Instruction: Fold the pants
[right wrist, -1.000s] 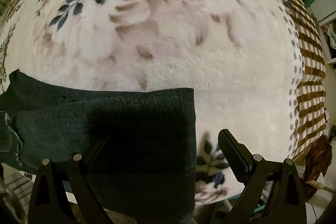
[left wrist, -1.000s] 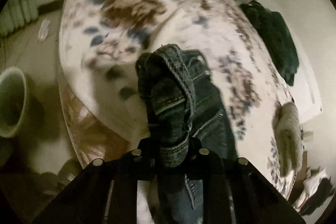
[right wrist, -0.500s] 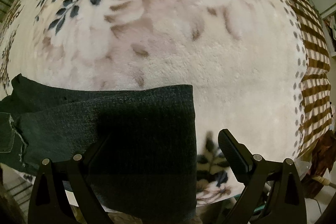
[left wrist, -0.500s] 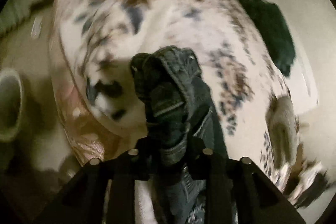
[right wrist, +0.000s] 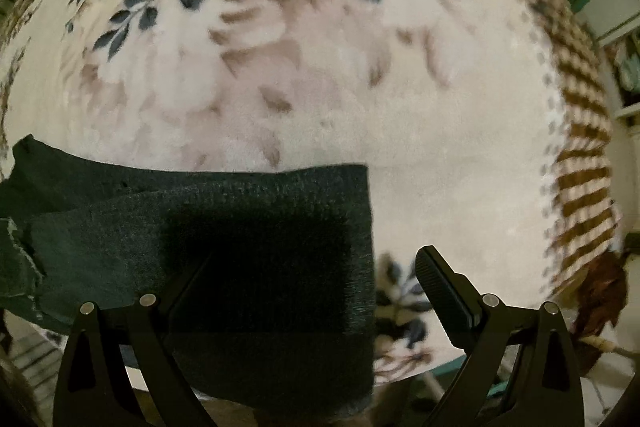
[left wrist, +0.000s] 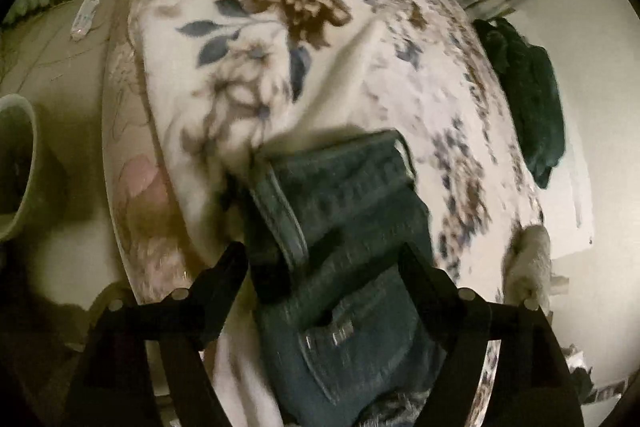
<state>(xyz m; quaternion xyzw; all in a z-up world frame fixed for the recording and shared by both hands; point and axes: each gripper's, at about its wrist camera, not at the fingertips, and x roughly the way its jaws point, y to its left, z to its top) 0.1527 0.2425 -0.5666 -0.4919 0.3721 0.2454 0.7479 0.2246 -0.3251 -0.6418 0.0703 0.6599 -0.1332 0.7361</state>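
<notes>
Both tongs, left tongs [left wrist: 322, 265] and right tongs [right wrist: 316, 275], spread; heavy, limp jeans [left wrist: 352, 227] between them, best pinched at the stiff waistband [left wrist: 280, 211].

the pants [left wrist: 352, 227] are dark blue denim, coarse weave with stitched seams and little shiny metal rivets at the pocket. blanket [right wrist: 360, 107] under them is plush fleece, soft and fuzzy with a floral print. both grippers, left gripper [left wrist: 320, 267] and right gripper [right wrist: 304, 275], look like matt black plastic, with a ribbed pad on the right one.
</notes>
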